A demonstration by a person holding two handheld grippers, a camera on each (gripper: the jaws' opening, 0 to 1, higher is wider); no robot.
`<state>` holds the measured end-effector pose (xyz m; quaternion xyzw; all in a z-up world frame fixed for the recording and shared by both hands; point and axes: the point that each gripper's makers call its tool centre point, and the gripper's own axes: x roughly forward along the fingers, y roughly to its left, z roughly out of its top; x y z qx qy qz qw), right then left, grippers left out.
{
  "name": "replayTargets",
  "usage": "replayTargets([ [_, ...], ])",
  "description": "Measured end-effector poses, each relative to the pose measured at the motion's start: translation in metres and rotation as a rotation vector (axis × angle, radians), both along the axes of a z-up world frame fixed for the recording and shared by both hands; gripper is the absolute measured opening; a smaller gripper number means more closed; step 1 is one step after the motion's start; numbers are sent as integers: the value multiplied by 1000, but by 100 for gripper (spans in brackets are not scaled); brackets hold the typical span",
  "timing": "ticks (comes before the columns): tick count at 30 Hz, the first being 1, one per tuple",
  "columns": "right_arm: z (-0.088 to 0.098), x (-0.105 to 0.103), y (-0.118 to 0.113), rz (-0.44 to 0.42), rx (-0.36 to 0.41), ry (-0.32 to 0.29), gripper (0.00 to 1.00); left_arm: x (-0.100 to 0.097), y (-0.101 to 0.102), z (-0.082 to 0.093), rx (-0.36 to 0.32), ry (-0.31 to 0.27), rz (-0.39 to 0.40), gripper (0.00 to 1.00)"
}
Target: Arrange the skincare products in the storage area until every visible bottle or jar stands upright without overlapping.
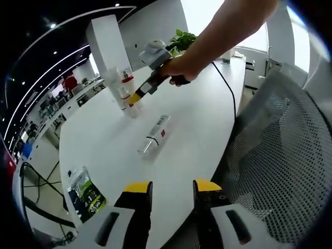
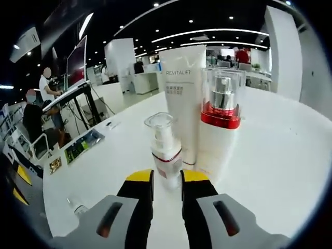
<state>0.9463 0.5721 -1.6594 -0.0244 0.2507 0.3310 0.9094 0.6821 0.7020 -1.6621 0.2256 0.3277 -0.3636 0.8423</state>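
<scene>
1. In the right gripper view, the right gripper (image 2: 166, 179) has its yellow-tipped jaws on either side of a small pump bottle (image 2: 165, 150) with a clear cap and a red band; the jaws sit narrow against its base, so it looks gripped, and the bottle stands upright on the white table (image 2: 280, 155).
2. Just behind it stands a tall white tube (image 2: 182, 98) printed "REVITALIFT", upright, and touching or nearly touching its right side is a larger pump bottle (image 2: 220, 124) with a clear cap and red collar, also upright.
3. In the left gripper view, the left gripper (image 1: 171, 189) hovers over the near table edge, its jaws apart with nothing between them.
4. Further along the table a white tube-like bottle (image 1: 154, 136) with a dark band lies on its side, well apart from the standing group.
5. A person's hand (image 1: 179, 67) holds the other gripper at that group.
6. A green packet (image 1: 85, 192) lies near the table's left edge; a mesh chair (image 1: 280, 166) stands to the right.
</scene>
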Motion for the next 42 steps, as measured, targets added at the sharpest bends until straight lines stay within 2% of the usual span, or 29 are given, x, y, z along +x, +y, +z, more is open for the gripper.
replayTargets([
  [7, 0, 5, 1, -15, -13, 3, 14, 0, 0, 0, 4, -1, 0, 32],
  [32, 0, 14, -4, -22, -27, 7, 11, 0, 3, -2, 14, 5, 8, 31],
  [36, 1, 9, -4, -23, -24, 9, 11, 1, 3, -2, 15, 4, 9, 31],
  [42, -5, -14, -4, -11, -17, 43, 13, 1, 3, -2, 15, 3, 8, 31],
])
